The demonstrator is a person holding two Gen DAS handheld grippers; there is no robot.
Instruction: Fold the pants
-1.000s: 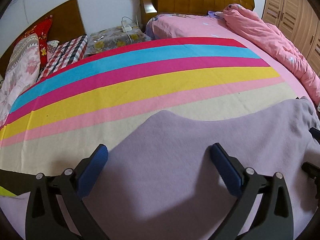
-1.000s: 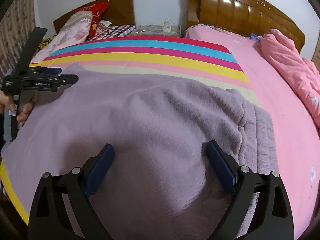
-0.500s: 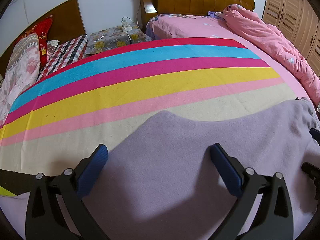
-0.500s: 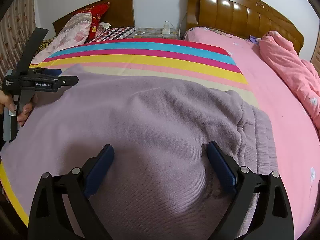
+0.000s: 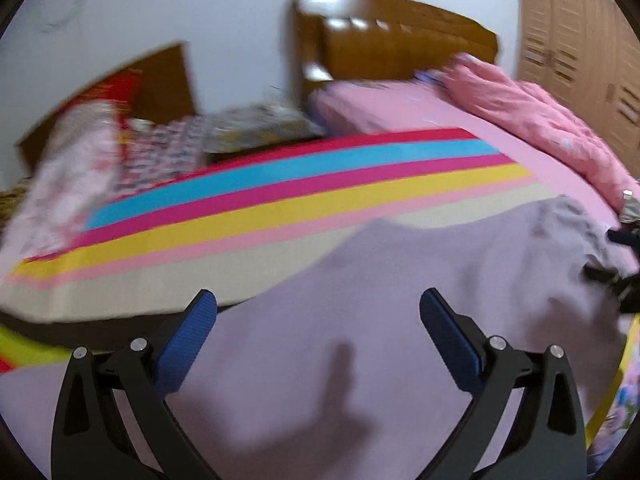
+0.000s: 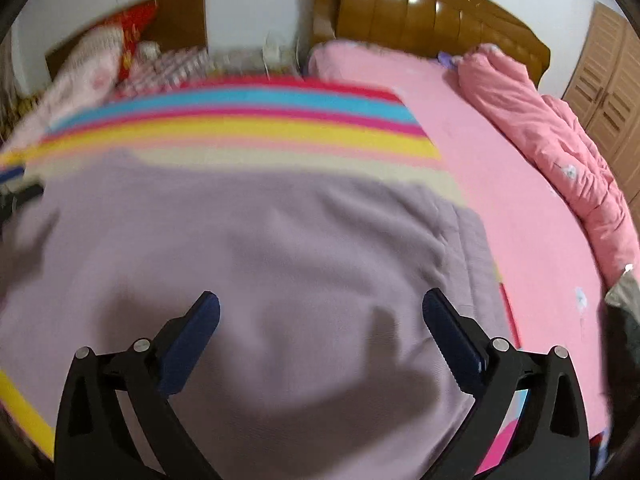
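Right tool (image 6: 320, 320): jaws wide apart after just opening further, nothing between the blue pads, only lilac fabric lying below and beyond them. Left tool (image 5: 318, 318): jaws likewise spread, pads clear of the cloth, nothing gripped.

Under and ahead of both: the pants (image 6: 248, 248), a soft lilac fleece pair spread flat across the near part of the bed (image 6: 520, 208), one edge rumpled into a thicker ridge at the right side in the right wrist view. In the left wrist view, the same pants (image 5: 420, 288) reaching from between the fingers out toward the right edge, where a dark piece, probably the other tool, shows only in part.

Beyond the pants: a striped blanket (image 5: 304, 200) in cream, pink, yellow, magenta, blue and red, then a pink sheet, a bunched pink quilt (image 6: 560, 152) along the far right, and a wooden headboard (image 6: 420, 16) at the back. Both views blurred, so fine creases hard to read.

Step in hand, as a judgement: between folds, fabric let go and lying loose. Next move likely calls for choosing an edge of the pants, lowering each tool to it, pinching through the layers, then carrying it over evenly. Which edge, cannot tell.
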